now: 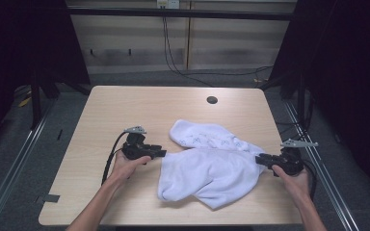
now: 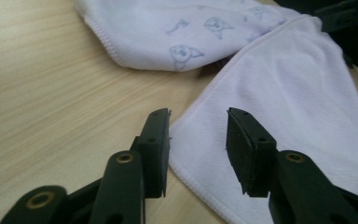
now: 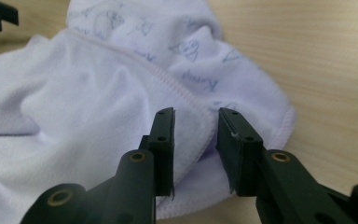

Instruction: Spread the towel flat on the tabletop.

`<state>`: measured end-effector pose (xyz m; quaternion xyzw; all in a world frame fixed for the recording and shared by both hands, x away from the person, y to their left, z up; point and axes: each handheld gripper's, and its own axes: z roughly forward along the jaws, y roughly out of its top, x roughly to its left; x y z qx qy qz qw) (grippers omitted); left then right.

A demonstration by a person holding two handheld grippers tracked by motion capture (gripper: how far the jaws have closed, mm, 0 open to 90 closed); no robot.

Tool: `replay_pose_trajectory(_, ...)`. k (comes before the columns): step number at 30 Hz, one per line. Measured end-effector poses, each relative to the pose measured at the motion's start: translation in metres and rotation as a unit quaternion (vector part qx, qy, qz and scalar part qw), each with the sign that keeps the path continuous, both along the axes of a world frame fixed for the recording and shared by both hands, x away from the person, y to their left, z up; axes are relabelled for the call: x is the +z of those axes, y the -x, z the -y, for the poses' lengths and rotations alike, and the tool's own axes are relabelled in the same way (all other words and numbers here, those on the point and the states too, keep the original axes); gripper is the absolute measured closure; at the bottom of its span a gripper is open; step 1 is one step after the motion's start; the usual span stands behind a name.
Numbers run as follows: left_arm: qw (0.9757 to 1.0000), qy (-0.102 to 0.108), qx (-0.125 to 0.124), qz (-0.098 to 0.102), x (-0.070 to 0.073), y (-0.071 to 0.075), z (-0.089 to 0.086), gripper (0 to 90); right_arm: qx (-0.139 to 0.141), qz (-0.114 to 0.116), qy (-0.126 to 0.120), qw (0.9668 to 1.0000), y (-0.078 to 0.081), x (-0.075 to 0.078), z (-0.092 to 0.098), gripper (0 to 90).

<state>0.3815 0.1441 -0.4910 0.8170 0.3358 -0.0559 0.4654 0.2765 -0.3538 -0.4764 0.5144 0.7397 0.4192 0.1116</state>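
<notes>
Fingers (image 2: 156, 140) of the left gripper (image 2: 198, 142) stand apart over the towel's stitched hem, gripping nothing. Right gripper (image 3: 196, 140) likewise gapes over the opposite edge. From the high view, the white towel (image 1: 212, 166) lies crumpled mid-table (image 1: 125, 103) between both grippers; its faint printed animal faces are clear in the 2 gripper views.

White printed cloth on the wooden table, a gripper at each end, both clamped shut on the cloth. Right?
Not quite. Neither is clamped: the left gripper and right gripper both have jaws apart, pads off the white printed cloth, as each gripper view shows. The rest holds: the cloth lies on the wooden table with a gripper at each end.
</notes>
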Motion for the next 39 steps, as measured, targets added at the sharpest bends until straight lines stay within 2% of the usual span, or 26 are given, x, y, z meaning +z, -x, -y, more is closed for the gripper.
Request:
replay_pose_trajectory(2, 1.0, -0.008, 0.004, -0.002, -0.004, -0.002, 0.001, 56.8, 0.015, -0.005, 0.003, 0.9999, 0.002, -0.006, -0.003, 66.0)
replay_pose_trajectory(4, 0.9998, -0.017, 0.008, -0.004, -0.008, -0.004, -0.001, 53.5, 0.023, -0.012, 0.018, 0.9995, 0.002, -0.009, -0.01, 64.6)
replay_pose_trajectory(5, 0.9997, -0.02, 0.011, -0.003, -0.009, -0.004, -0.001, 52.1, 0.026, -0.013, 0.02, 0.9994, 0.002, -0.009, -0.014, 68.1)
replay_pose_trajectory(7, 0.9996, -0.021, 0.018, -0.002, -0.01, -0.004, -0.001, 49.4, 0.035, -0.004, 0.018, 0.9992, 0.003, -0.007, -0.019, 76.9)
replay_pose_trajectory(9, 0.9995, -0.028, 0.013, 0.003, -0.011, -0.005, 0.0, 47.9, 0.041, 0.008, 0.013, 0.999, 0.004, -0.002, -0.024, 85.0)
replay_pose_trajectory(13, 0.9988, -0.047, 0.007, 0.013, -0.015, -0.003, 0.009, 47.1, 0.035, 0.027, -0.002, 0.999, 0.006, 0.008, -0.025, 86.8)
replay_pose_trajectory(16, 0.9985, -0.051, 0.006, 0.021, -0.015, -0.002, 0.013, 47.4, 0.026, 0.036, -0.009, 0.999, 0.008, 0.011, -0.02, 86.9)
replay_pose_trajectory(17, 0.9983, -0.053, -0.005, 0.025, -0.015, 0.0, 0.017, 47.6, 0.025, 0.035, -0.011, 0.999, 0.008, 0.012, -0.019, 86.9)
replay_pose_trajectory(21, 0.9961, -0.065, -0.049, 0.035, -0.014, 0.009, 0.029, 55.1, 0.025, 0.031, -0.01, 0.9992, 0.007, 0.01, -0.019, 86.7)
replay_pose_trajectory(22, 0.9946, -0.073, -0.063, 0.04, -0.013, 0.012, 0.032, 56.1, 0.024, 0.031, -0.011, 0.9992, 0.007, 0.01, -0.019, 86.6)
replay_pose_trajectory(24, 0.9901, -0.088, -0.095, 0.056, -0.012, 0.022, 0.039, 65.3, 0.025, 0.032, -0.014, 0.9991, 0.007, 0.011, -0.019, 86.6)
replay_pose_trajectory(27, 0.9861, -0.106, -0.109, 0.067, -0.01, 0.03, 0.044, 84.9, 0.026, 0.031, -0.013, 0.9991, 0.009, 0.012, -0.018, 86.6)
replay_pose_trajectory(31, 0.9885, -0.095, -0.099, 0.062, -0.008, 0.029, 0.04, 88.8, 0.023, 0.03, -0.018, 0.9991, 0.01, 0.013, -0.018, 86.7)
replay_pose_trajectory(32, 0.9913, -0.078, -0.09, 0.058, -0.005, 0.028, 0.036, 88.9, 0.025, 0.031, -0.019, 0.999, 0.01, 0.014, -0.018, 86.7)
replay_pose_trajectory(33, 0.9922, -0.072, -0.081, 0.062, -0.002, 0.027, 0.033, 88.9, 0.024, 0.034, -0.021, 0.9989, 0.01, 0.016, -0.018, 86.8)
replay_pose_trajectory(35, 0.9953, -0.037, -0.057, 0.07, 0.012, 0.023, 0.02, 89.0, 0.021, 0.037, -0.024, 0.9988, 0.008, 0.02, -0.017, 86.9)
replay_pose_trajectory(37, 0.9965, -0.003, -0.035, 0.076, 0.025, 0.02, 0.007, 89.0, 0.019, 0.043, -0.031, 0.9984, 0.005, 0.026, -0.016, 87.1)
replay_pose_trajectory(39, 0.9964, 0.015, -0.02, 0.081, 0.034, 0.018, -0.004, 89.1, 0.02, 0.054, -0.034, 0.9978, 0.001, 0.033, -0.014, 87.3)
